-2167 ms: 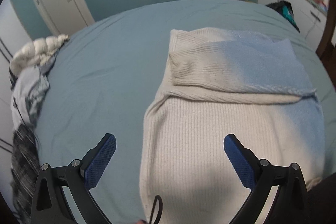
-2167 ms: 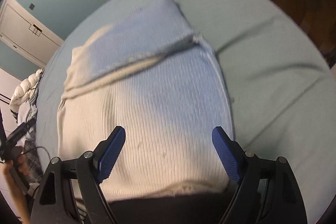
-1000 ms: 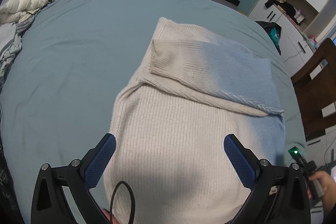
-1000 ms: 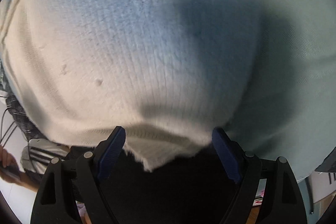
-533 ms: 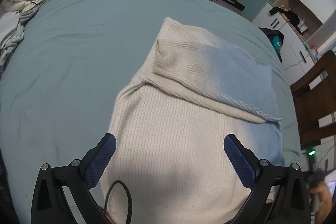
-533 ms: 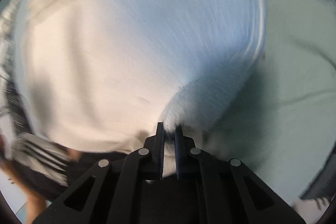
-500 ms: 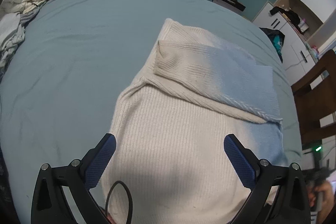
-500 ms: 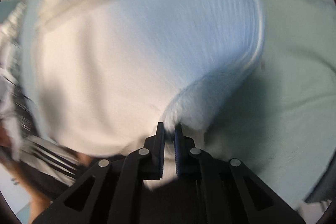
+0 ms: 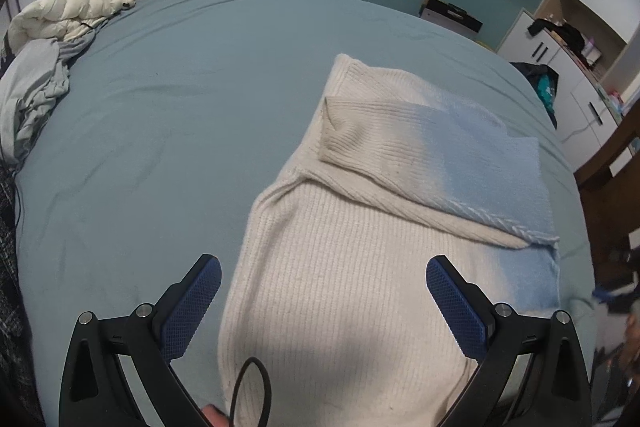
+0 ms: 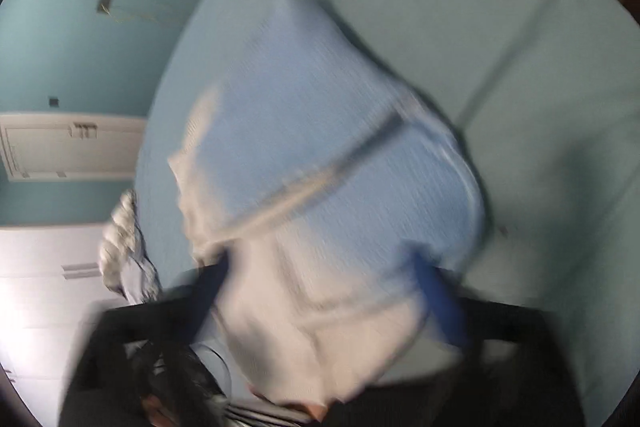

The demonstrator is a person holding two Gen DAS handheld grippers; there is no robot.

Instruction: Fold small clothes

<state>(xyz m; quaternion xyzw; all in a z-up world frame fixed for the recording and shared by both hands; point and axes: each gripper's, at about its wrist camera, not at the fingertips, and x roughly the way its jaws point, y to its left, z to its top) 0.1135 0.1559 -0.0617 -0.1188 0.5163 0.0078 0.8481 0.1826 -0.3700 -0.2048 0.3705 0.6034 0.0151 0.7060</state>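
Note:
A cream ribbed knit sweater lies flat on the blue bed, its sleeves folded across the upper part. My left gripper hovers open over the sweater's near hem, with nothing gripped between its blue pads. The right wrist view is badly blurred. In it the sweater fills the middle, with its near edge loose and rumpled. My right gripper is above that edge and its jaws are opening. The cloth shows between the spread fingers but the pads do not press on it.
A white quilted bundle and grey clothes are heaped at the bed's far left. White cupboards and a wooden chair stand off the right side. A black cable loop hangs at the near hem.
Half a second ago my right gripper was shut on the sweater's near edge. Now its fingers are spread wide, the cloth is let go, and the gripper has risen. The left gripper kept still.

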